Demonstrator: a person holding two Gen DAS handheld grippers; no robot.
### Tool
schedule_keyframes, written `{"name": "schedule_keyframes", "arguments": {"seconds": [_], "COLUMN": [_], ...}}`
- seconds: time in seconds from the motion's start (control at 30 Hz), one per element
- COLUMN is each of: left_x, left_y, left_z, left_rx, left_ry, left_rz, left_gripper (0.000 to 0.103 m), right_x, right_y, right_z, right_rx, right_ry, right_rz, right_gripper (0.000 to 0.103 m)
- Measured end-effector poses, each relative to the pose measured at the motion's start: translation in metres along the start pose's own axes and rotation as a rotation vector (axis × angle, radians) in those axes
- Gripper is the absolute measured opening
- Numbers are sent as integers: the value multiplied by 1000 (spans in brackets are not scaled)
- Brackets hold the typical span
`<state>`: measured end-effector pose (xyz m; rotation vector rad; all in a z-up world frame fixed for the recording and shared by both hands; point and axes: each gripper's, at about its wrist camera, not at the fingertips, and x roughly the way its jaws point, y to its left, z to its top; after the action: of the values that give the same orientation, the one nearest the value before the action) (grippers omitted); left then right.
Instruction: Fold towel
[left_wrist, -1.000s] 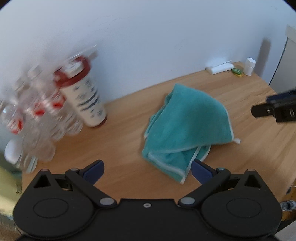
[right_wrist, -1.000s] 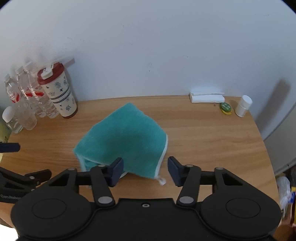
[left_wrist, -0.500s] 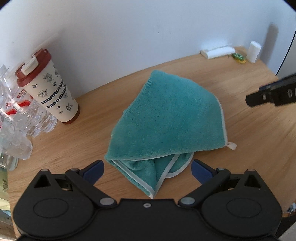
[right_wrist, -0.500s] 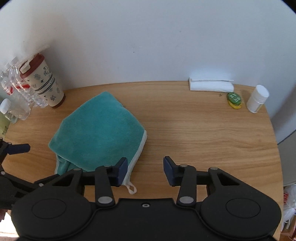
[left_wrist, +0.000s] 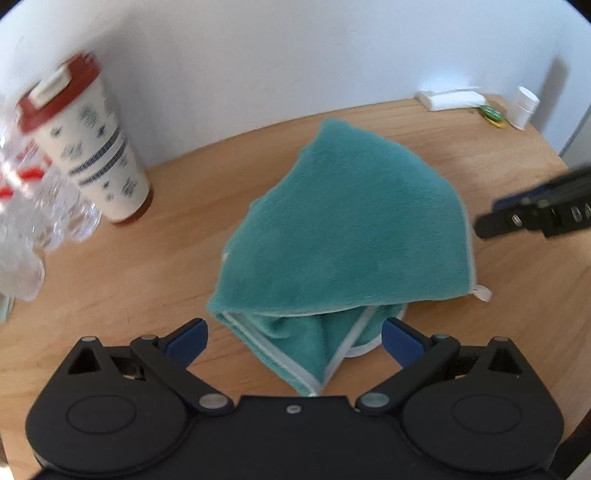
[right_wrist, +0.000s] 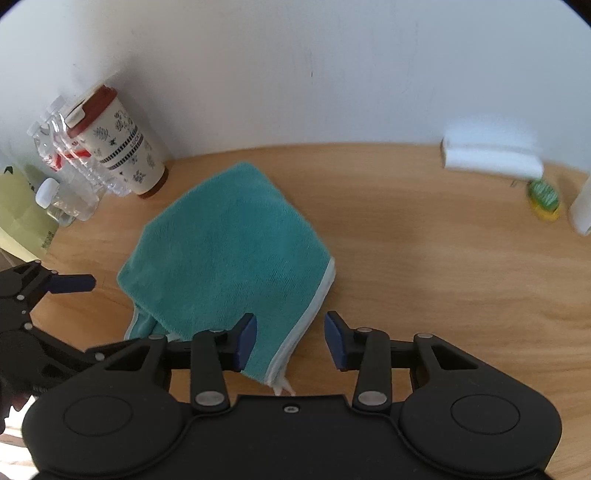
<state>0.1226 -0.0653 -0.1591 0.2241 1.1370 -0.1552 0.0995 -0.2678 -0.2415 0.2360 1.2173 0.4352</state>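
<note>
Teal towel lying loosely folded on a wooden table

The teal towel (left_wrist: 343, 229) (plush, edged with pale trim) lay in a rough, uneven fold on the table (left_wrist: 147, 266), its top layer draped smooth over bunched layers below. Those lower layers opened toward the near edge, showing the trim, and a small white loop stuck out at one corner.

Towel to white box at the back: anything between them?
Nothing: bare table between the towel and the white box, shown in the right wrist view.
</note>
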Motion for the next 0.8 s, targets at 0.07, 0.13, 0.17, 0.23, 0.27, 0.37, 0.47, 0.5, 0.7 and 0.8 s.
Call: {"name": "schedule_keyframes", "arguments": {"seconds": [0.07,0.13,0.17,0.23,0.27,0.37,0.47,0.5,0.7,0.8], "left_x": [2,4,4,3,3,8,14,16,24,28], "left_y": [6,17,19,21,21,18,19,19,22,30], "left_z": [-1,0,1,2,3,7,7,5,-2,-3], "left_rx": [-19,-34,-27,-8,3,47,50,54,46,-7], "left_ry": [5,9,4,-5,-10,-3,7,13,43,61], "left_rz": [21,1,-2,-6,-8,-1,-32,-34,-65,-92], "left_gripper": [101,98,98,98,98,97,90,87,69,48], "right_x": [7,14,18,23,26,27,27,26,19,15], "right_y": [-2,-4,-5,-5,-5,-3,-3,-4,-14,-15], "right_z": [-4,-7,-8,-9,-9,-9,-12,-12,-16,-16], "right_rx": [25,56,75,97,109,133,155,165,255,281], "right_ry": [11,22,25,20,16,4,7,2,-38,-55], "right_rz": [13,19,14,5,5,24,51,51,94,112], "right_gripper": [46,46,46,46,45,25,11,10,5,5]}}
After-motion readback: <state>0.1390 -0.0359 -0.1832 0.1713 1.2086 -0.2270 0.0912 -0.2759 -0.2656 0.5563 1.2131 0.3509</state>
